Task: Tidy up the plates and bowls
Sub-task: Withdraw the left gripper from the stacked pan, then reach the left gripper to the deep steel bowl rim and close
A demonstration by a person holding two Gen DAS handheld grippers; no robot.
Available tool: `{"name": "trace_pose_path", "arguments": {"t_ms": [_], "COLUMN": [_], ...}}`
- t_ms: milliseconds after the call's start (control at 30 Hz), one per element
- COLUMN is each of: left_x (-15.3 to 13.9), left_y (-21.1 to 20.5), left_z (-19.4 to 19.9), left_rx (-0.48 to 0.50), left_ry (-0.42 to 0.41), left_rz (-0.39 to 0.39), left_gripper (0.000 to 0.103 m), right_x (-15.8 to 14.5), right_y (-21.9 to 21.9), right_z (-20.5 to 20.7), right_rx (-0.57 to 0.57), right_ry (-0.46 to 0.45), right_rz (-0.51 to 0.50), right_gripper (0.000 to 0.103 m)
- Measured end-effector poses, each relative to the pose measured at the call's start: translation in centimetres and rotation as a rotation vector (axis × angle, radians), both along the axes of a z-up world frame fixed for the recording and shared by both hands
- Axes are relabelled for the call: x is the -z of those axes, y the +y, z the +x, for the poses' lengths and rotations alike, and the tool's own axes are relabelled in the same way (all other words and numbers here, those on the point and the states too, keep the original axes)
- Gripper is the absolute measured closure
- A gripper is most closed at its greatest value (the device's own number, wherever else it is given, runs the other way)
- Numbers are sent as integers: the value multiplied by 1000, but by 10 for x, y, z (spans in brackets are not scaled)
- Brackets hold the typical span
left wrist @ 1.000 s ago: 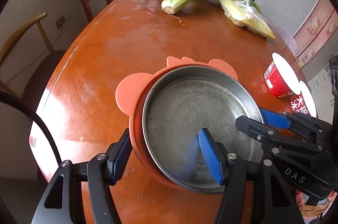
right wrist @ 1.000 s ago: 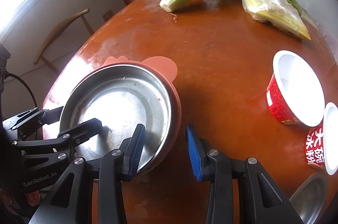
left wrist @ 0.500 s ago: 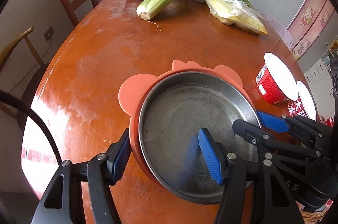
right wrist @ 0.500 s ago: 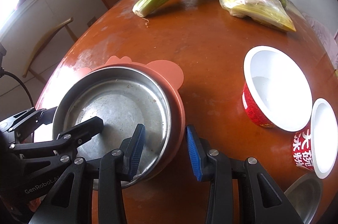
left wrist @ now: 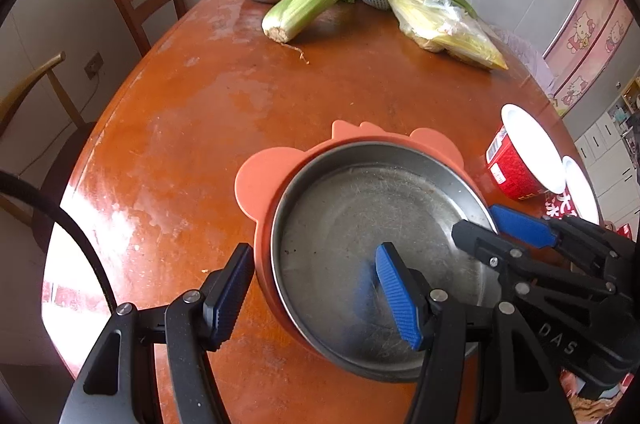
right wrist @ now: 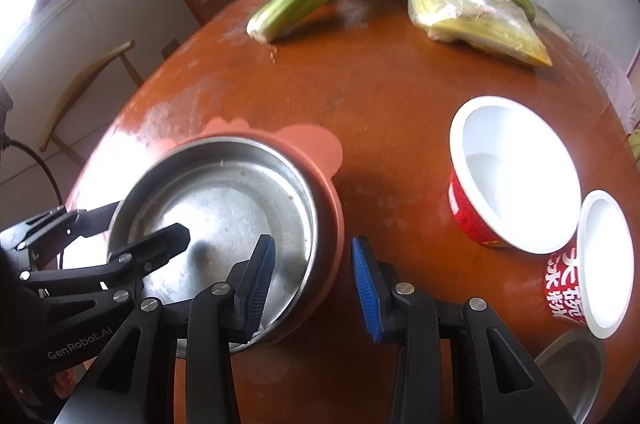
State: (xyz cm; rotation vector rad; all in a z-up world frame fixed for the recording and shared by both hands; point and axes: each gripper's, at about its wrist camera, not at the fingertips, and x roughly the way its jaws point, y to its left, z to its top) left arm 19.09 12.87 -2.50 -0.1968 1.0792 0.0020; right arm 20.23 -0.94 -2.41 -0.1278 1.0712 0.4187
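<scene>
Nothing much is changing at the fingers themselves: against the picture from a second ago, the desk's far clutter is sitting differently in both views while both grips look the same.

Left gripper (left wrist: pixel 316 298) is straddling the near-left rim of the nested dishes, its fingers spread, one pad outside the orange wall and one inside over the steel floor; whether the pads are pressing I cannot tell. Right gripper (right wrist: pixel 314 278) is straddling the near-right rim likewise, fingers set closer together, contact again unclear.

The steel plate (left wrist: pixel 372 248) is sitting inside the orange silicone bowl (left wrist: pixel 260 180), whose ears are pointing toward twelve o'clock. Both are empty.

From the right gripper, at two o'clock, a red paper bowl (right wrist: pixel 516 176) is tipping on its side, empty, touching a second red cup (right wrist: pixel 600 264) at three. A small steel dish (right wrist: pixel 576 368) is lying at four o'clock.
</scene>
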Motion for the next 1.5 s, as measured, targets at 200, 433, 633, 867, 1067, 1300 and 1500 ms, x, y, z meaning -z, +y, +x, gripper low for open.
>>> {"name": "trace_pose_path", "arguments": {"t_ms": [200, 433, 633, 867, 1067, 1300, 1500], "left_x": [-15, -40, -51, -59, -66, -72, -74], "left_y": [0, -8, -26, -57, -90, -130, -166], "left_z": [-11, -26, -34, -40, -43, -47, -46], "left_rx": [-16, -11, 6, 48, 98, 137, 183], "left_ry": [-37, -103, -125, -140, -159, -186, -202], "left_rz": [29, 45, 55, 69, 68, 65, 64], "left_gripper": [40, 40, 40, 39, 39, 37, 34], "right_x": [-20, -44, -62, -75, -84, -92, -91], "right_y": [-7, -24, -44, -76, -111, -148, -185], "right_z": [-8, -25, -42, -55, -67, -79, -84], "right_rx": [21, 38, 58, 89, 130, 137, 164], "right_ry": [-58, -118, -179, -220, -258, -282, -283], "right_rz": [31, 53, 61, 77, 81, 82, 73], "right_gripper": [62, 62, 62, 61, 57, 56, 55]}}
